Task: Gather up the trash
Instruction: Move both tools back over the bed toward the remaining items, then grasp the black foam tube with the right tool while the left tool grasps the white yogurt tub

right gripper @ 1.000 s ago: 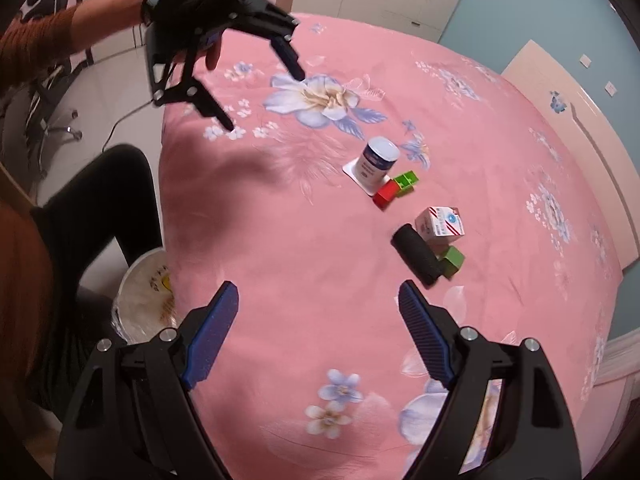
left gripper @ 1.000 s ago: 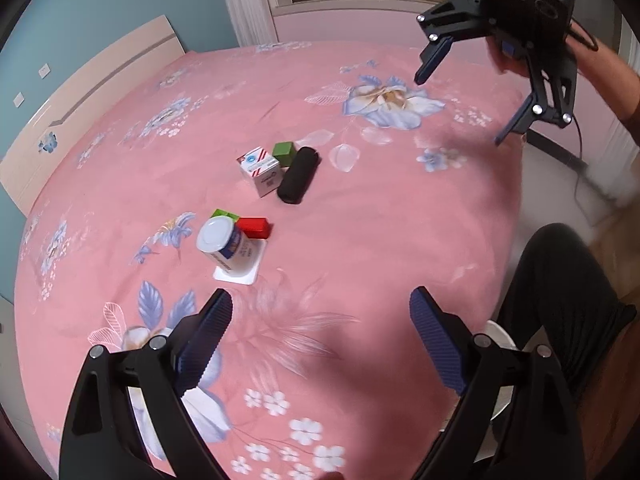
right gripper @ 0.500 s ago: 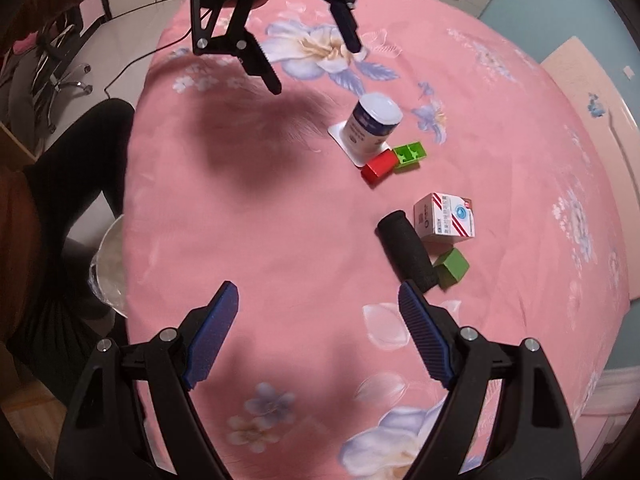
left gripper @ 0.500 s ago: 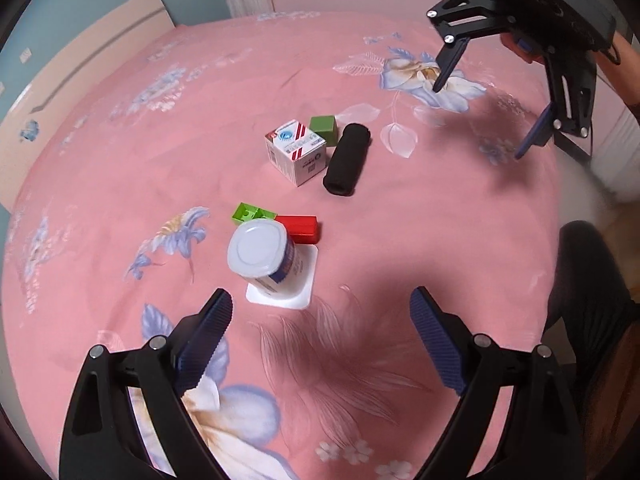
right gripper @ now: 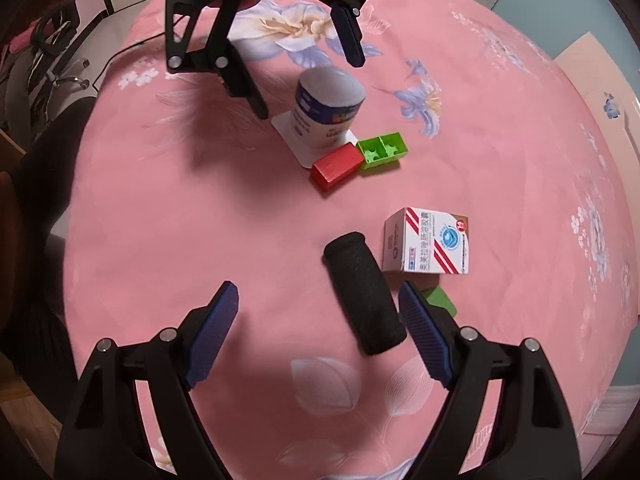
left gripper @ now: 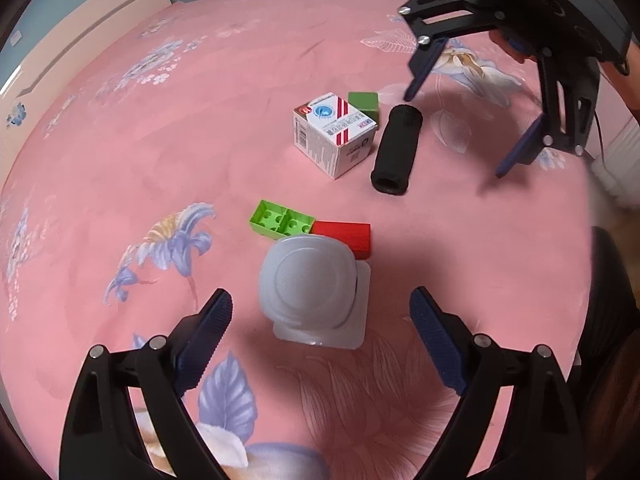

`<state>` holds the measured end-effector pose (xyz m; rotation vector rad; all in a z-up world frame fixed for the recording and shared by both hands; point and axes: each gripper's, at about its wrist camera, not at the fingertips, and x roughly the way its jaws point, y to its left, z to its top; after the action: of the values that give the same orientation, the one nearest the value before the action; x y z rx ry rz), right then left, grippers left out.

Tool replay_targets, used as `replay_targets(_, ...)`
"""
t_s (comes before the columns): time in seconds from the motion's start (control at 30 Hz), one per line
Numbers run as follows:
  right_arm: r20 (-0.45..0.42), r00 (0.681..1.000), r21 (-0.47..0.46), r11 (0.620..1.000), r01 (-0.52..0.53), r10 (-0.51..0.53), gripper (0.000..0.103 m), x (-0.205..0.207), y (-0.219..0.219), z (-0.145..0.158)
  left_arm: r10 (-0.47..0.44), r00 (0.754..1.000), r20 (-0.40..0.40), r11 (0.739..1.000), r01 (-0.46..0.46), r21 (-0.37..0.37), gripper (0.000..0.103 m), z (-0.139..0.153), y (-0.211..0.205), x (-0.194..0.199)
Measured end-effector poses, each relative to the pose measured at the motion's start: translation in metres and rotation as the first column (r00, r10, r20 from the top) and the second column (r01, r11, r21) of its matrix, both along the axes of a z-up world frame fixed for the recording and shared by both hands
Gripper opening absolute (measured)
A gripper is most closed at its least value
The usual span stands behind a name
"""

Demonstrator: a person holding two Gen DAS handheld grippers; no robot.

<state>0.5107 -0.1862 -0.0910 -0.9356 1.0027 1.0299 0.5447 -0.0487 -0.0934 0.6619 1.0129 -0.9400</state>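
Nothing is yet collected: the upturned white plastic yogurt cup and black foam tube are left on the pink floral bed, framed by the empty, wide-spread left gripper and right gripper

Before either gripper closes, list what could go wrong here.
The upside-down yogurt cup touches the red block; the open left gripper closing on it may drag the block along. The black foam roll lies angled under the open right gripper, near the medicine box, and could roll away or get pinched askew.
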Motion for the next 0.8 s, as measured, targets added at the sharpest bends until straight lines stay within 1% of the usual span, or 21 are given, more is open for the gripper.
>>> replay_targets(0.13, -0.009, 1.000, -0.020, 1.000, 0.001, -0.001, 0.081, 0.012, 0.003, -0.013, 0.002, 1.000, -0.020, 1.000, -0.002, -0.006, 0.092, -0.009, -0.005, 0.006)
replay_targets(0.27, -0.032, 0.999, -0.033, 0.999, 0.025, -0.027, 0.081, 0.025, 0.003, -0.025, 0.003, 0.999, -0.033, 1.000, -0.003, -0.003, 0.092, -0.015, -0.009, 0.008)
replay_targets(0.33, -0.038, 0.999, -0.040, 0.999, 0.033, -0.034, 0.079, 0.030, 0.002, -0.030, 0.006, 0.999, -0.044, 1.000, -0.006, -0.004, 0.092, -0.017, -0.010, 0.010)
replay_targets(0.47, -0.055, 0.997, -0.048, 0.998, 0.048, -0.051, 0.066, 0.039, 0.002, -0.038, 0.000, 0.999, -0.051, 1.000, 0.000, 0.000, 0.092, -0.021, -0.012, 0.010)
replay_targets(0.5, -0.058, 0.997, -0.055, 0.997, 0.051, -0.054, 0.061, 0.041, 0.002, -0.041, 0.004, 0.999, -0.047, 1.000, -0.004, 0.001, 0.091, -0.022, -0.012, 0.010)
replay_targets(0.57, -0.065, 0.997, -0.081, 0.996, 0.045, -0.050, 0.054, 0.042, 0.002, -0.048, 0.009, 0.999, -0.053, 1.000, -0.009, -0.001, 0.083, -0.024, -0.013, 0.013)
replay_targets(0.63, -0.058, 0.997, -0.083, 0.995, 0.047, -0.052, 0.052, 0.042, 0.001, -0.050, 0.010, 0.998, -0.062, 1.000, -0.009, 0.007, 0.065, -0.027, -0.012, 0.013)
replay_targets(0.7, -0.056, 0.997, -0.072, 0.996, 0.051, -0.055, 0.047, 0.043, -0.002, -0.049, 0.002, 0.998, -0.068, 1.000, -0.001, 0.010, 0.060, -0.028, -0.011, 0.012)
replay_targets(0.73, -0.056, 0.997, -0.069, 0.996, 0.056, -0.060, 0.045, 0.044, -0.003, -0.049, -0.001, 0.998, -0.069, 1.000, 0.001, 0.011, 0.054, -0.029, -0.011, 0.013)
replay_targets(0.77, -0.054, 0.996, -0.071, 0.996, 0.060, -0.064, 0.043, 0.045, -0.003, -0.049, 0.003, 0.998, -0.070, 1.000, -0.002, 0.010, 0.051, -0.029, -0.010, 0.013)
replay_targets(0.8, -0.057, 0.996, -0.073, 0.995, 0.063, -0.067, 0.043, 0.046, -0.004, -0.049, 0.007, 0.997, -0.074, 1.000, -0.007, 0.010, 0.050, -0.029, -0.010, 0.014)
